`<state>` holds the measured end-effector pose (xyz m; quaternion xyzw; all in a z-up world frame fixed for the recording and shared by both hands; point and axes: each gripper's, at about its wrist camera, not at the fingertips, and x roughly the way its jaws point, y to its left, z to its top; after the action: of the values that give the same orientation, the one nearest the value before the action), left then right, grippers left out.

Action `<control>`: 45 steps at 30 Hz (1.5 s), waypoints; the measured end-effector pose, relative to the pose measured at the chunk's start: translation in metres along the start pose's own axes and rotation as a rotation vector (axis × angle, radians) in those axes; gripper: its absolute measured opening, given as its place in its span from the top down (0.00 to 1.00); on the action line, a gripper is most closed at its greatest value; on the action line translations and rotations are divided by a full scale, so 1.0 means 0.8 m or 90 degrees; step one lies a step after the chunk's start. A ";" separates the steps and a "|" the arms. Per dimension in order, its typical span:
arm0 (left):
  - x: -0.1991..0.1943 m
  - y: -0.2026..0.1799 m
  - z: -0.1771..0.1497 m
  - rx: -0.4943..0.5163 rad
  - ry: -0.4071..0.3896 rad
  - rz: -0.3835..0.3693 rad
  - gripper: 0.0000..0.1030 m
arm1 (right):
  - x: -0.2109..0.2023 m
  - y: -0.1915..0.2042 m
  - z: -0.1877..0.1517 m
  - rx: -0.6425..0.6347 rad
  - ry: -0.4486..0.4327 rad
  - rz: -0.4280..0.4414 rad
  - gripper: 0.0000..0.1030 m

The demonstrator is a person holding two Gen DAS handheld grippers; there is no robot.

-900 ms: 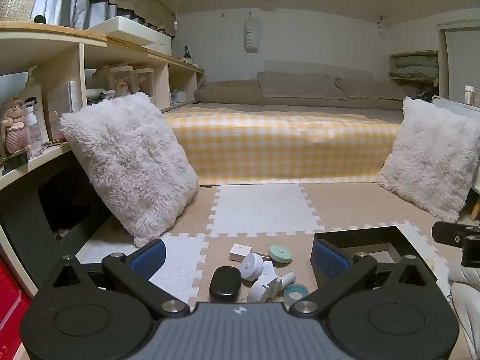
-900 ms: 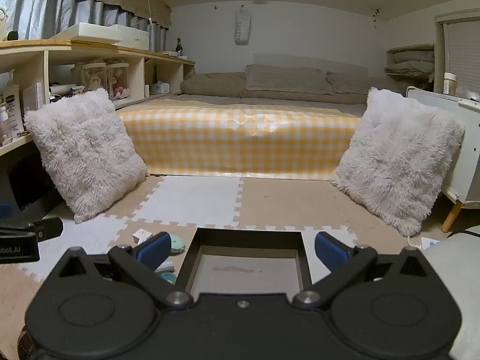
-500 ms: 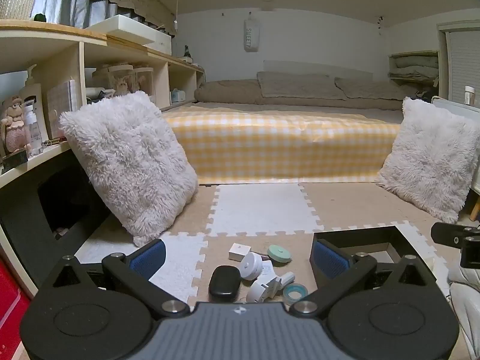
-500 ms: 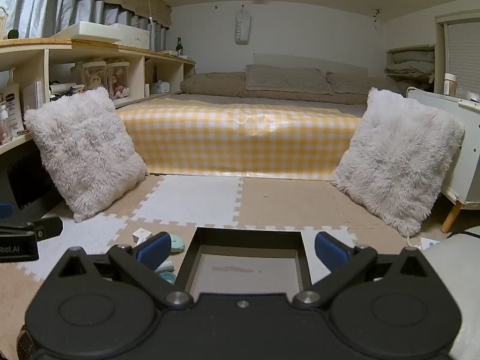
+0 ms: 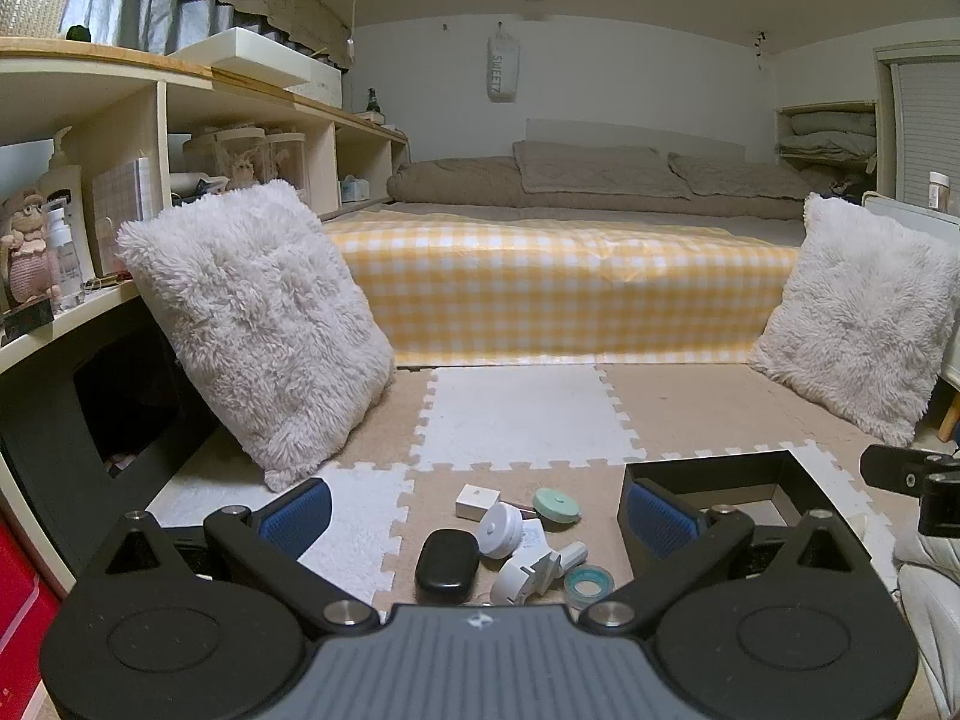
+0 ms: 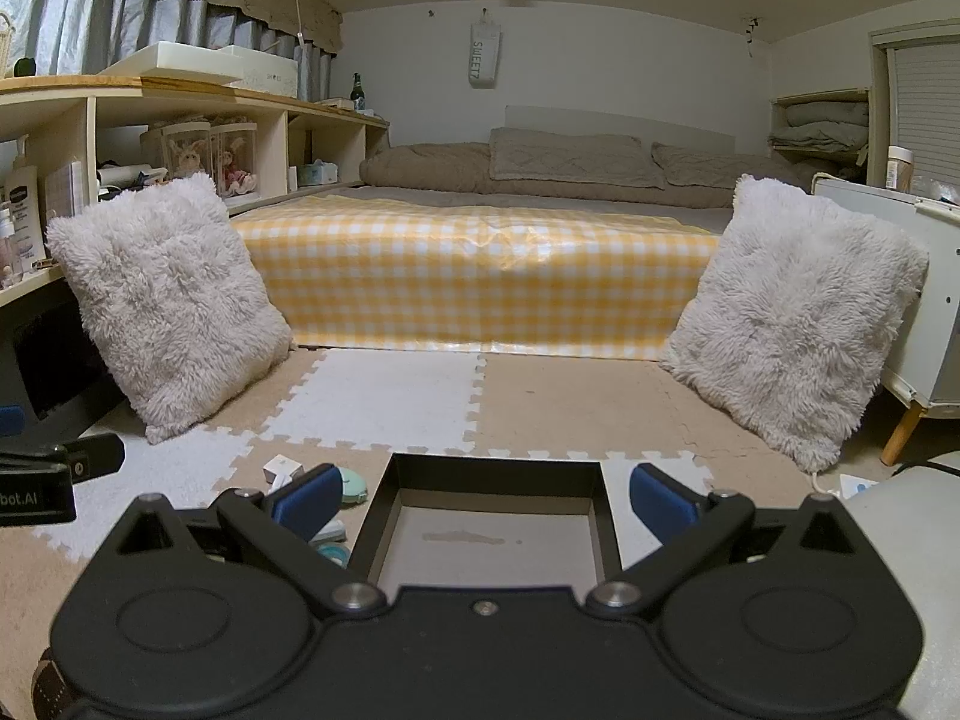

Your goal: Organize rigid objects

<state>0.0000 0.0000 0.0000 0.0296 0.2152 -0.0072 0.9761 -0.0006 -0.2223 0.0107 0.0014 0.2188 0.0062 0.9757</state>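
Both claws gape, holding nothing. Left claw point(image 5: 477, 519): small rigid objects point(image 5: 516, 546) on foam floor mat point(image 5: 522, 414) between its fingers. Right claw point(image 6: 483, 498): black tray point(image 6: 495, 480) directly ahead; bed point(image 6: 474, 264) beyond.

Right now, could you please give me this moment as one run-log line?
left gripper: open, empty | right gripper: open, empty | black box: empty | small items: on mat
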 end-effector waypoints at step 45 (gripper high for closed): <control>0.000 -0.001 -0.001 -0.004 0.006 -0.004 0.00 | 0.000 -0.002 0.000 -0.001 0.003 -0.001 0.00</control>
<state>-0.0005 -0.0007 -0.0008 0.0261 0.2200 -0.0097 0.9751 -0.0003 -0.2239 0.0105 0.0003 0.2211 0.0059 0.9752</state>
